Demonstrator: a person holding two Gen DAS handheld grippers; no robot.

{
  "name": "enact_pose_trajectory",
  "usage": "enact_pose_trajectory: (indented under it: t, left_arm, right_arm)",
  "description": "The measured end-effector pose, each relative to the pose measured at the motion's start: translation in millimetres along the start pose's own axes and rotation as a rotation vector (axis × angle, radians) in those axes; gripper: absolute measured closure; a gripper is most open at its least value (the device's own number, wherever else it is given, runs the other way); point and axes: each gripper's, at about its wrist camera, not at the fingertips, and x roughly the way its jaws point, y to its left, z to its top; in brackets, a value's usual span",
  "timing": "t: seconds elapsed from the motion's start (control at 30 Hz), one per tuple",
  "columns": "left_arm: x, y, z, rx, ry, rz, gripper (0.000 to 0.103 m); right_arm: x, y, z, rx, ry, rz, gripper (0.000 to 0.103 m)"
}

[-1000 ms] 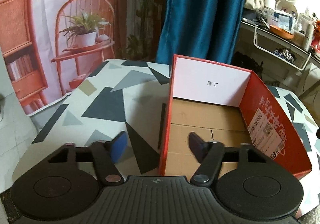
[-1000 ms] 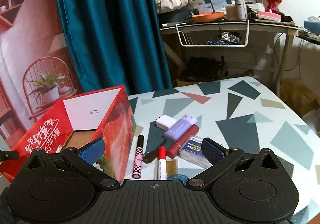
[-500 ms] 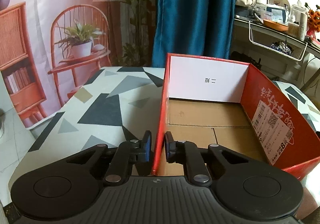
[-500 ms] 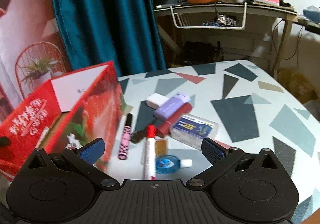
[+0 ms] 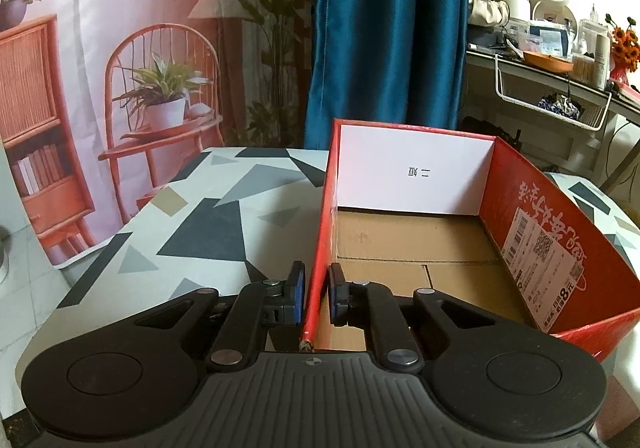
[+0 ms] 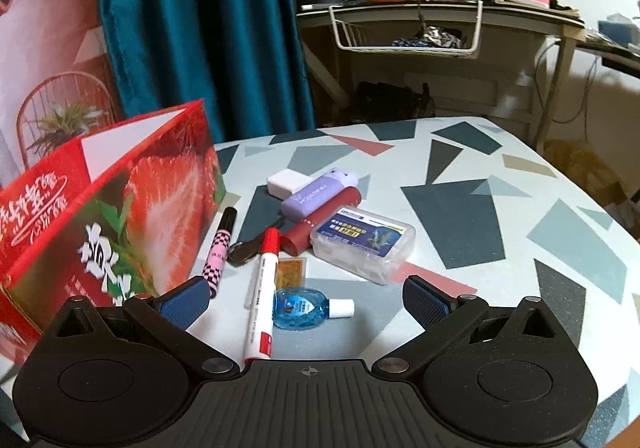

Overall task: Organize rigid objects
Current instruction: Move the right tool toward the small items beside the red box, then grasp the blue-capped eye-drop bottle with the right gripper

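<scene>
An open red cardboard box [image 5: 532,232] with a bare brown floor stands on the patterned table. My left gripper [image 5: 315,294] is shut on the box's left wall, one pad on each side of it. In the right wrist view the same box [image 6: 120,207] stands at the left, and my right gripper [image 6: 306,304] hangs open over a cluster of small items: a red-capped white marker [image 6: 262,284], a small blue bottle [image 6: 304,308], a pink checked tube [image 6: 220,248], a clear plastic case [image 6: 362,244], a dark red tube [image 6: 320,221], a lilac case [image 6: 316,193] and a white block [image 6: 288,181].
The table [image 6: 520,248] has a rounded edge at the right. Behind it hang a teal curtain [image 6: 192,27] and a printed backdrop [image 5: 120,47]. A cluttered desk with a white wire basket [image 6: 404,27] stands at the back right.
My left gripper has shut on the box's left wall after standing wide open. My right gripper has sunk closer to the small items, still open.
</scene>
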Motion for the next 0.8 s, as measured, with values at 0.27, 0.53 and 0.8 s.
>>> enact_pose_trajectory:
  t: [0.27, 0.53, 0.8]
  left_arm:
    - [0, 0, -2, 0.010, -0.010, 0.003, 0.090]
    - [-1, 1, -2, 0.004, -0.011, 0.001, 0.090]
    - [0, 2, -2, 0.004, -0.011, 0.002, 0.089]
  right_arm:
    - [11, -8, -2, -0.016, -0.010, -0.015, 0.037]
    - [31, -18, -4, 0.037, 0.044, 0.023, 0.047]
    - [46, -9, -5, 0.026, 0.061, 0.028, 0.047]
